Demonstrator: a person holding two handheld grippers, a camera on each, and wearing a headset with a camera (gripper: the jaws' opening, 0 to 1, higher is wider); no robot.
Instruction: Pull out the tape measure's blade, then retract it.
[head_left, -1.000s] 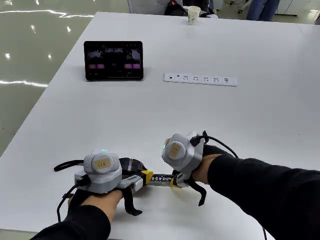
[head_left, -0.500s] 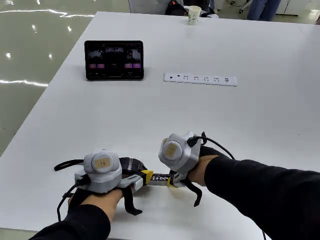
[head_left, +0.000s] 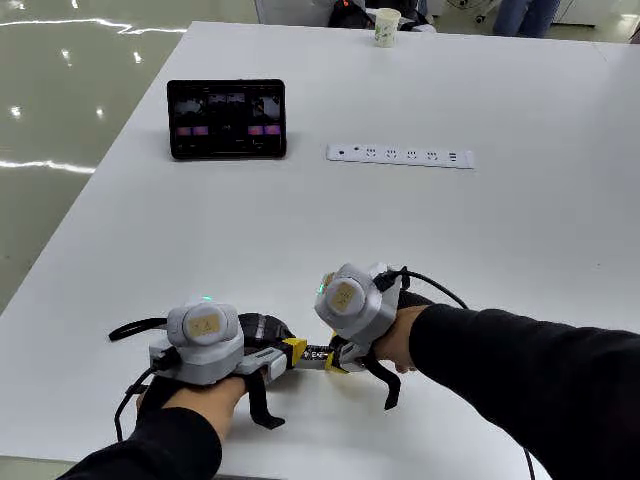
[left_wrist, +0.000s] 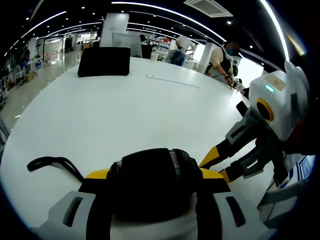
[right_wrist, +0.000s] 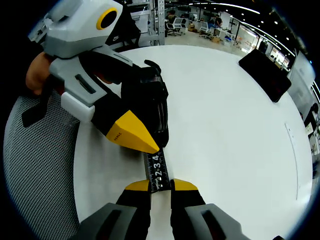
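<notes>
The tape measure's black case lies near the table's front edge, and my left gripper is shut on it. In the left gripper view the case sits between the yellow-tipped jaws of the left gripper. A short length of blade runs from the case to my right gripper. In the right gripper view the right gripper is shut on the blade's end, and the blade shows the numbers 2, 3 and 4. The case lies just beyond.
The white table holds a dark tablet at the back left, a white power strip mid-table and a paper cup at the far edge. The tape's black wrist strap trails left. People stand beyond the table.
My right gripper has moved left toward the case with the blade's end in it, so less blade shows. The left gripper and case have stayed put.
</notes>
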